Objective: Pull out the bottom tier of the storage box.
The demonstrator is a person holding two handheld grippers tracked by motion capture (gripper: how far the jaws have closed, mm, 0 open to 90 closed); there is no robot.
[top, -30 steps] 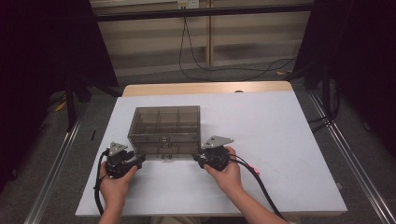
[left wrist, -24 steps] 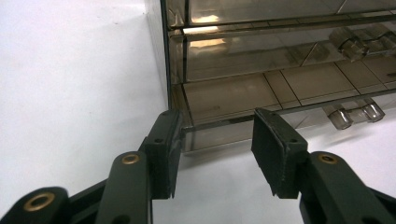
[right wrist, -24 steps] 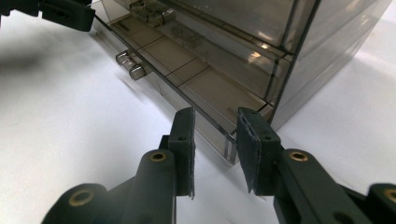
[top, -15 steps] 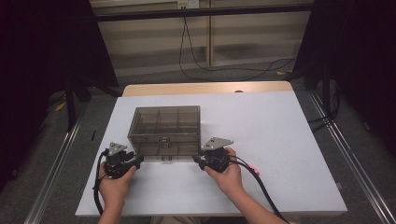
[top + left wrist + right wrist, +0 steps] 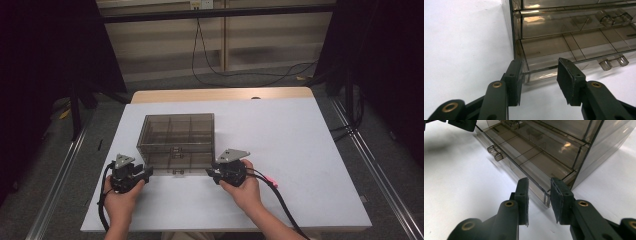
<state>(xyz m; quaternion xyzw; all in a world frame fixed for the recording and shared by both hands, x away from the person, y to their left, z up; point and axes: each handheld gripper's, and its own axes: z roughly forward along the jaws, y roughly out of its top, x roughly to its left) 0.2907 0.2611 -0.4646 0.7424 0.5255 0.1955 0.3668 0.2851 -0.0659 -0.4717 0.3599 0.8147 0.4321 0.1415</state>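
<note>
A smoky clear plastic drawer box [image 5: 177, 137] stands on the white table [image 5: 300, 150]. Its bottom drawer [image 5: 544, 47] [image 5: 534, 160] sticks out a little at the front. My left gripper [image 5: 147, 173] [image 5: 539, 80] lies low at the drawer's front left corner. Its jaws have just been closing, and the corner sits between them: one pad is against it, the other still apart. My right gripper [image 5: 211, 172] [image 5: 539, 197] straddles the front right corner, a thin gap showing on both sides. A hand holds each gripper.
Two small clear handles [image 5: 614, 62] [image 5: 495, 153] stick out from the middle of the drawer front. White tabletop stretches to the right of the box. Cables [image 5: 280, 200] trail back from both grippers toward the near edge.
</note>
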